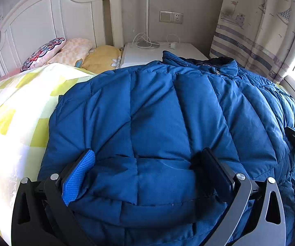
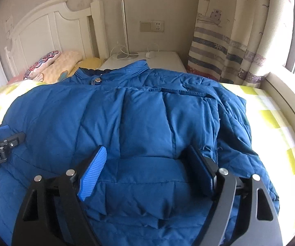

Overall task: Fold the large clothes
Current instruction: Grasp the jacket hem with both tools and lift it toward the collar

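**Both grippers poised at jacket hem**

Nearest the cams, the left gripper (image 1: 145, 176) is sitting w/ jaws spread wide, the puffy hem bulging between its ribbed blue pad (image 1: 78, 177) and dark pad, nothing pinched yet. The right gripper (image 2: 147, 174) is doing likewise further along the hem, also spread apart. Judging by this, both are lining up to pinch the bottom edge & carry it toward the collar. The big blue quilted down jacket (image 1: 167, 119) is lying front-up across the yellow-and-white checked bedspread (image 1: 10, 110), collar (image 2: 127, 69) pointing away. Beyond: patterned pillows (image 1: 65, 51), white wooden headboard (image 1: 45, 16), white nightstand (image 2: 163, 59), striped boat-print curtain (image 2: 229, 41).
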